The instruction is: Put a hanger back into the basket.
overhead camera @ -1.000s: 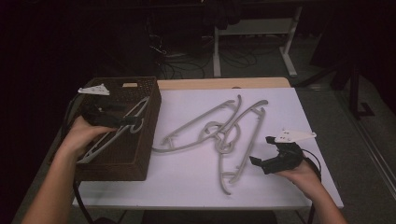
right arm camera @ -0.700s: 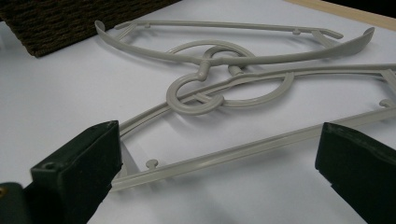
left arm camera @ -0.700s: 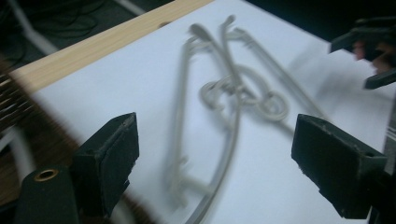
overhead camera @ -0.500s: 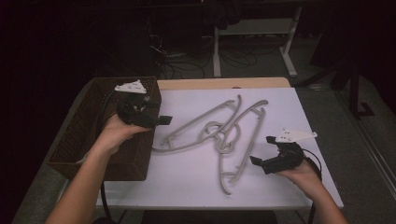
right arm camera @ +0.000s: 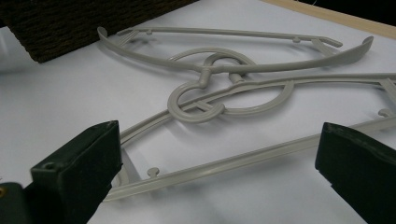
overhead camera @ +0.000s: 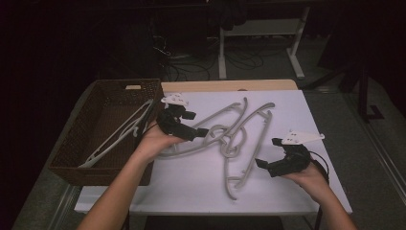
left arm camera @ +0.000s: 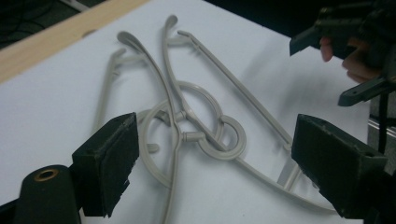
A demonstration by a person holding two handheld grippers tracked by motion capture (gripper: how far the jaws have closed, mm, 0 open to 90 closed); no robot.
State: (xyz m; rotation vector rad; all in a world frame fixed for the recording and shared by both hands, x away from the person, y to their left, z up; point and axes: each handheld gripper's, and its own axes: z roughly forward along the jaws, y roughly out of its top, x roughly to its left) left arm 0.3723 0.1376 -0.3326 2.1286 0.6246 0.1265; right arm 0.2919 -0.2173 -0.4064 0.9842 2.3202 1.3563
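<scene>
Two grey plastic hangers [overhead camera: 239, 139] lie tangled, hooks interlocked, on the white table [overhead camera: 191, 187]. A third grey hanger [overhead camera: 119, 136] rests slanted inside the brown wicker basket [overhead camera: 103, 175] at the left. My left gripper [overhead camera: 196, 123] is open just right of the basket, and its jaws point at the left end of the tangle. In the left gripper view the left gripper [left arm camera: 215, 135] frames the hangers' hooks [left arm camera: 205, 126] without touching them. My right gripper [overhead camera: 268, 152] stands open at the tangle's right side. In its own view the right gripper [right arm camera: 219, 135] is empty, with the hangers [right arm camera: 224, 70] ahead.
A wooden strip [overhead camera: 230, 85] borders the table's far edge. The basket's wall [right arm camera: 70, 28] lies beyond the hangers in the right gripper view. The right hand's gripper [left arm camera: 355, 51] shows far off in the left gripper view. Dark floor with desk legs [overhead camera: 222, 52] lies behind.
My left hand has moved right, from over the basket to the left end of the tangled hangers, jaws open throughout. The right hand has stayed put.
</scene>
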